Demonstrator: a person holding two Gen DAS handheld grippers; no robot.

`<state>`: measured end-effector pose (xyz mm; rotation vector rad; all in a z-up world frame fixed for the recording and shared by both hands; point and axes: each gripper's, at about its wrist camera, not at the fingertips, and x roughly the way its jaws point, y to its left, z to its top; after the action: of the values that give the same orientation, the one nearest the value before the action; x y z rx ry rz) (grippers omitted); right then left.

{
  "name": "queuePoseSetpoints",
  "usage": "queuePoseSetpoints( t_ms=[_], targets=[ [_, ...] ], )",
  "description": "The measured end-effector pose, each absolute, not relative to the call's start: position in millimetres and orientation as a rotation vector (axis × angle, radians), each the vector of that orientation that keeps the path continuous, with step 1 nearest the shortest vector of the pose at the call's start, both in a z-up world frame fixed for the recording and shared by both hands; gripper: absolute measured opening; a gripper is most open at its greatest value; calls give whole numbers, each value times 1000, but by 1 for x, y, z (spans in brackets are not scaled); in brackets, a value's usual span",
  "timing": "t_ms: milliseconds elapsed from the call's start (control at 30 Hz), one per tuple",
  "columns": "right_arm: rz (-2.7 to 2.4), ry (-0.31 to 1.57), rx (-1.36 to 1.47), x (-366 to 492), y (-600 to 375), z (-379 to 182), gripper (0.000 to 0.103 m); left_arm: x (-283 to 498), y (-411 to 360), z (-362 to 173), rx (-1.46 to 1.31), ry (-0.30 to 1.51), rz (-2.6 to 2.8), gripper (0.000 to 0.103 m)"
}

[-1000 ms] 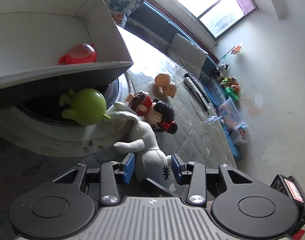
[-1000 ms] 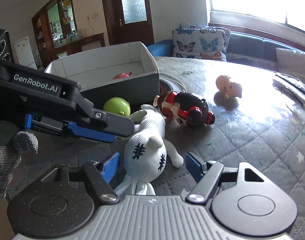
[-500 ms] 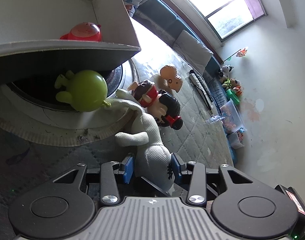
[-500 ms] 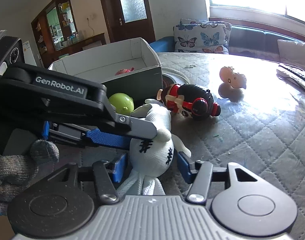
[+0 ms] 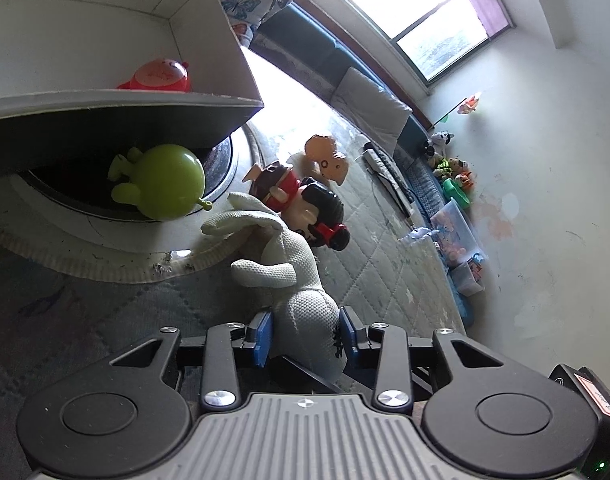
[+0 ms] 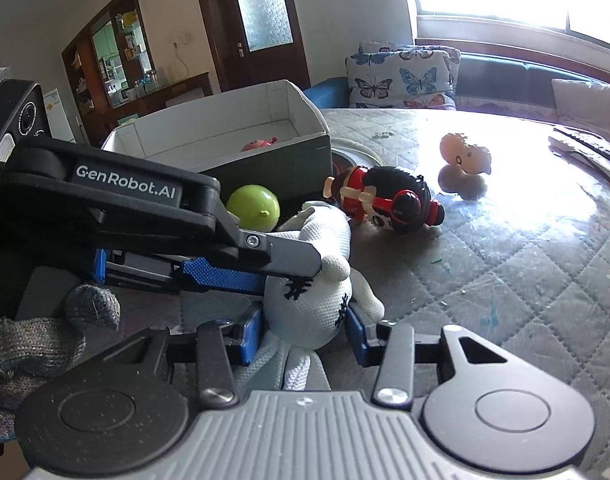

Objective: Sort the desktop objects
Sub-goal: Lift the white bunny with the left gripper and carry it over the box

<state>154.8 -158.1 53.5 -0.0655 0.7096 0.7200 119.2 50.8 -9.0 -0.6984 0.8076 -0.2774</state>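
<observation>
A white knitted plush doll [image 5: 301, 264] with black stitched marks lies on the quilted table cover. My left gripper [image 5: 305, 338] is shut on its head, both blue pads against it. In the right wrist view my right gripper [image 6: 301, 336] is shut on the same doll [image 6: 305, 312], pads pressing both sides of the head. The left gripper's finger [image 6: 289, 256] crosses in from the left over the head. A green round toy [image 5: 165, 182] lies against the white open box [image 5: 105, 100]. A red toy [image 5: 159, 76] sits inside.
A red and black figurine [image 6: 385, 204] lies just beyond the doll, a peach toy [image 6: 465, 154] farther back. A remote [image 6: 585, 148] lies near the far right edge. A gloved hand [image 6: 25, 344] holds the left gripper. The box [image 6: 233, 160] stands over a round inset [image 5: 105, 240].
The right gripper's jaws closed from wide apart onto the doll's head. The left gripper's jaws narrowed a little onto it. Both hands stayed roughly in place.
</observation>
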Motion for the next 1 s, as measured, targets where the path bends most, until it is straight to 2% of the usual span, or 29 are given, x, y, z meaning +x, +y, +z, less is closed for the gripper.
queuePoseSetpoints(
  t_ms=[367,1000],
  targets=[
    [764,640,-68,138,-146,75,43,91,59,19,-650,714,-242,39],
    [873,570,-126,134,-78,99,43,68,119,41,-663,580,-132,39]
  ],
)
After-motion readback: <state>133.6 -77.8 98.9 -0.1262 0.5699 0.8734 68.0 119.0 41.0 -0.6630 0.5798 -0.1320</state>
